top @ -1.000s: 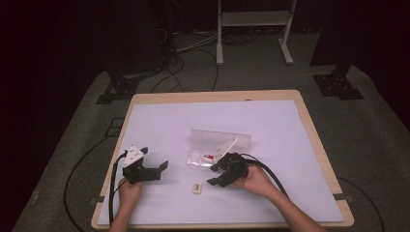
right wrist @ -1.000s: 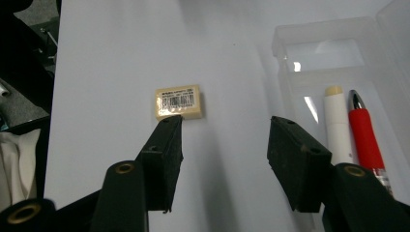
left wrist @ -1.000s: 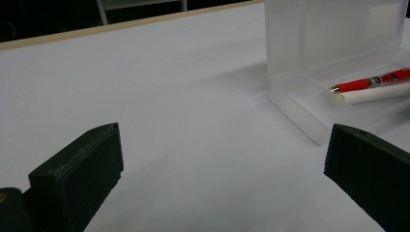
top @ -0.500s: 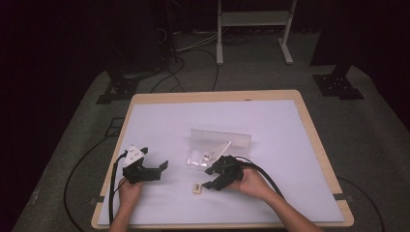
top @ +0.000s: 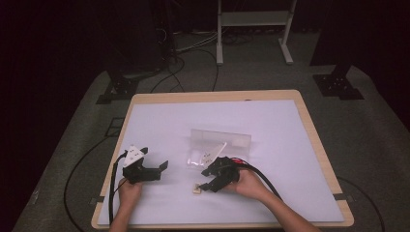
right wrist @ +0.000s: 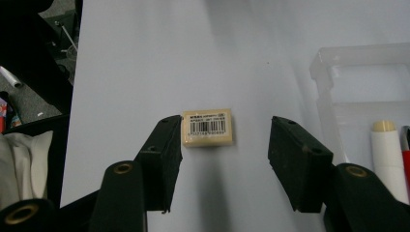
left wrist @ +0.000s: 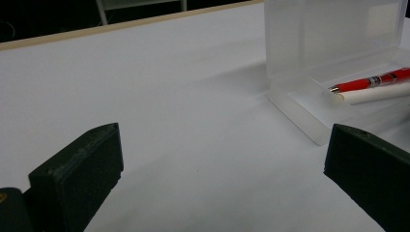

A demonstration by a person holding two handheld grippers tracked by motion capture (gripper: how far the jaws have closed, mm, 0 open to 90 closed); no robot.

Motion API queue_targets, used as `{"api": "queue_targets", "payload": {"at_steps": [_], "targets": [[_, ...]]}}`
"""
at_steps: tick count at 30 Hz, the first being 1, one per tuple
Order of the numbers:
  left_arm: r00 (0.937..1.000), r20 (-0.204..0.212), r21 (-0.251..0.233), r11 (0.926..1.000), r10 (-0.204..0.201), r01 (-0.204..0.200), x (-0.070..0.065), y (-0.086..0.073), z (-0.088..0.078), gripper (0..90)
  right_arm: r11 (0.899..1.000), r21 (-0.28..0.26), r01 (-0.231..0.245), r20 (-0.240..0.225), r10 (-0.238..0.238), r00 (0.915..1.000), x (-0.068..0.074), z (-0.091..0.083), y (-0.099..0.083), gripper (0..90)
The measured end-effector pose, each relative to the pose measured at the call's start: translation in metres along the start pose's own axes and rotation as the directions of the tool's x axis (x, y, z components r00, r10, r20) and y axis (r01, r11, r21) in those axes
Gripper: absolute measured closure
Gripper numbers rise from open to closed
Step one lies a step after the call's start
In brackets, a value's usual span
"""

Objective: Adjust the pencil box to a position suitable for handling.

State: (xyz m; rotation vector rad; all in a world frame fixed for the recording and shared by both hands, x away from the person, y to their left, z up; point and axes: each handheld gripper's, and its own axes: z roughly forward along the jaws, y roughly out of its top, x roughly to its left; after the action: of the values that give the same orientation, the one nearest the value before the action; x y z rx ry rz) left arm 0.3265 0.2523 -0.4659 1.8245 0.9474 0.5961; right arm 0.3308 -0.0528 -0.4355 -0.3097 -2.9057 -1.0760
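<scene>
Right now the right gripper (right wrist: pixel 225 154) hangs low over the white table (top: pixel 159 121) with its jaws spread — the small eraser (right wrist: pixel 208 127) lies flat between them, hard up beside one jaw and well clear of the other, so nothing is pinched. From above, the eraser (top: pixel 196 190) sits near the table's near edge, just left of the right hand (top: pixel 249 183). Farther off is the clear plastic case (top: pixel 220 145), lid up, with a red pen (left wrist: pixel 370 80) inside. Off to the left, the left gripper (top: pixel 159 168) rests with jaws wide apart — empty.
</scene>
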Motion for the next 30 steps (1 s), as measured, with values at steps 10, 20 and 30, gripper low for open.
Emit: {"api": "queue_targets", "payload": {"at_steps": [10, 20, 30], "targets": [[1.0, 0.001, -0.001, 1.0, -0.001, 0.001, 0.0, 0.0, 0.0, 0.0, 1.0, 0.021, 0.018, -0.018, -0.018, 0.9997, 0.004, 0.011, 0.005, 45.2], [1.0, 0.001, -0.002, 1.0, -0.003, 0.003, 0.0, 0.0, 0.0, 0.0, 0.998, 0.047, 0.032, -0.015, -0.031, 0.9994, 0.007, 0.024, 0.009, 46.1], [1.0, 0.001, -0.002, 1.0, -0.004, 0.004, 0.0, 0.0, 0.0, 0.0, 0.998, 0.06, 0.034, -0.016, -0.033, 0.9993, 0.007, 0.029, 0.011, 48.1]]}}
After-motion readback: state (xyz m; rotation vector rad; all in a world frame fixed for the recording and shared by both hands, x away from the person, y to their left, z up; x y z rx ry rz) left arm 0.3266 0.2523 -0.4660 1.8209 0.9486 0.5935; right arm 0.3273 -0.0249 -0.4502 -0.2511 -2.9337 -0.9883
